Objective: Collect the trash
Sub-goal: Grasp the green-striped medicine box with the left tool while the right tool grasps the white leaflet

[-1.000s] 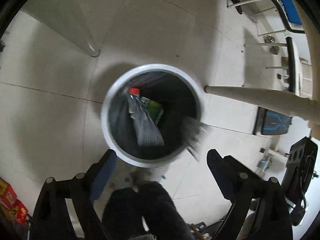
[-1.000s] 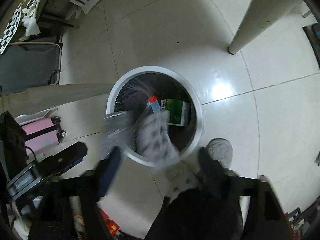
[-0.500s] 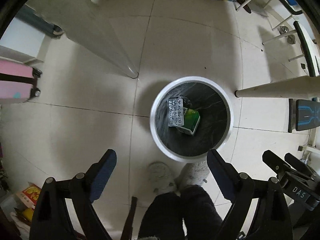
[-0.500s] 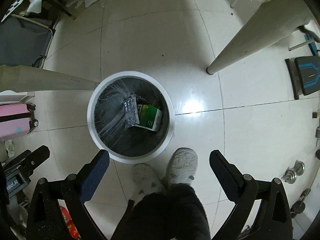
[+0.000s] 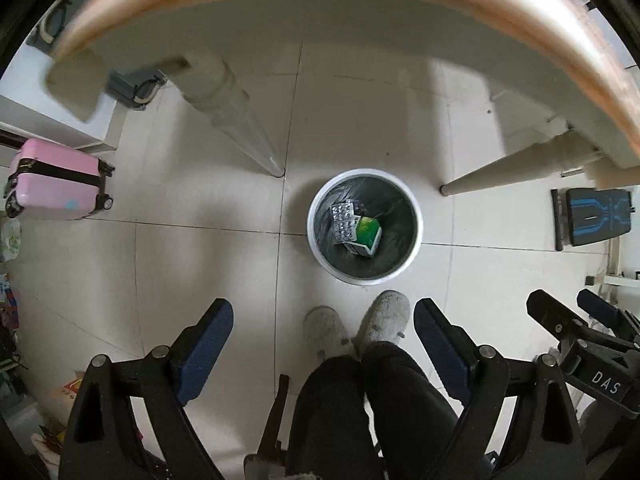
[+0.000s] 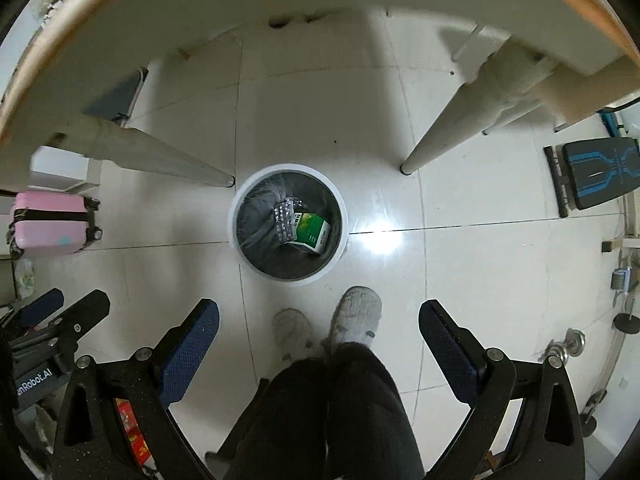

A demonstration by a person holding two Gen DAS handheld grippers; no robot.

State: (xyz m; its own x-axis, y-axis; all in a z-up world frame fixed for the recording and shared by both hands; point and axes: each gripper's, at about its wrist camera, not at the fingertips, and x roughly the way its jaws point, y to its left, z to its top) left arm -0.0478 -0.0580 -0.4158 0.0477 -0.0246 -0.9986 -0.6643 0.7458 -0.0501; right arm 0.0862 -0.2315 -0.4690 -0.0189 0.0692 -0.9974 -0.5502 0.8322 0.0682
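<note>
Holding nothing, both tongs, left tongs (image 5: 322,344) and right tongs (image 6: 318,340), gape above one bin (image 5: 414,216) containing one blister pack (image 5: 344,222) and one green box (image 5: 368,234)

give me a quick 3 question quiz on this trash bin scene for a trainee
1. True or false: the left gripper is shut on a piece of trash.
2. Which thing lies partly on top of the green box in the trash bin? A) a blister pack B) a banana peel C) a newspaper
3. Fill in: the person's two slippered feet stand just in front of the ____.

Key
1. False: its jaws are wide apart and hold nothing, and the same goes for the right gripper.
2. A, the blister pack.
3. Trash bin.
</note>
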